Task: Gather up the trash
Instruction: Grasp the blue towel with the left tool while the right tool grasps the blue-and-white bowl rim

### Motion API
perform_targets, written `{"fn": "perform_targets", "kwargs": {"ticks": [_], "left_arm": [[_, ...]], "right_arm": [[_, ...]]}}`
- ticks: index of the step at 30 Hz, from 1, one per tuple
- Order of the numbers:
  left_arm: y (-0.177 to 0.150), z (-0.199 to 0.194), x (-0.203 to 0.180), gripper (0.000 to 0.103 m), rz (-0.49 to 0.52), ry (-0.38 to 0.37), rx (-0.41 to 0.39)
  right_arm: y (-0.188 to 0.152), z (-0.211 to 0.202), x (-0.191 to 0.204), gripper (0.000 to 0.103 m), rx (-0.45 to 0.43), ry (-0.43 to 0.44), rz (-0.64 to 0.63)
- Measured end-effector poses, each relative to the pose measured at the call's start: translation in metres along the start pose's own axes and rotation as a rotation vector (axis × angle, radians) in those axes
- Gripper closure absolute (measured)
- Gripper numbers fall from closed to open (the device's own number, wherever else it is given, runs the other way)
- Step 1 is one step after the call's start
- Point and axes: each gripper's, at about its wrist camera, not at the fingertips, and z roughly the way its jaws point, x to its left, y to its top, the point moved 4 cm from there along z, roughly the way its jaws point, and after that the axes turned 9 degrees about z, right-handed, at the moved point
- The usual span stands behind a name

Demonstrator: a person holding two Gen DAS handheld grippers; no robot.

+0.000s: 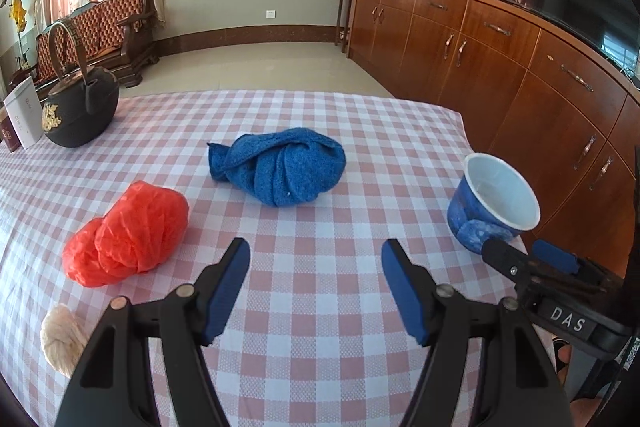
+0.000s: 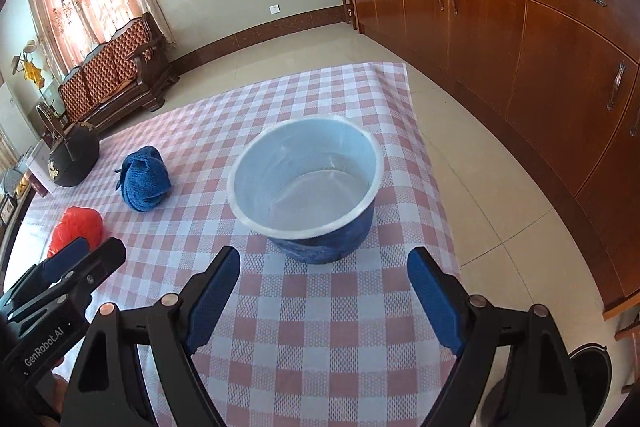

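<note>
Three pieces of trash lie on the checked table (image 1: pixel 320 131): one crumpled red plastic bag (image 1: pixel 128 233) at left, one knotted blue cloth (image 1: pixel 280 169) at centre, one beige wad (image 1: pixel 64 341) nearest the left claw (image 1: pixel 316 287). One blue bucket (image 2: pixel 308 183), holding nothing, stands near the table's right edge, just ahead of the right claw (image 2: pixel 324 297). Both claws are spread, grasping nothing. One black kettle (image 1: pixel 80 107) occupies the far left corner.
</note>
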Motion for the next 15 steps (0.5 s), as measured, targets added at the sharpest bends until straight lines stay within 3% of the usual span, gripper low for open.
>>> {"fn": "perform_targets", "kwargs": {"ticks": [15], "left_arm": [[0.027, 0.037, 0.003, 0.033, 0.021, 0.058, 0.003]], "right_arm": [[0.027, 0.035, 0.006, 0.016, 0.010, -0.033, -0.015]]}}
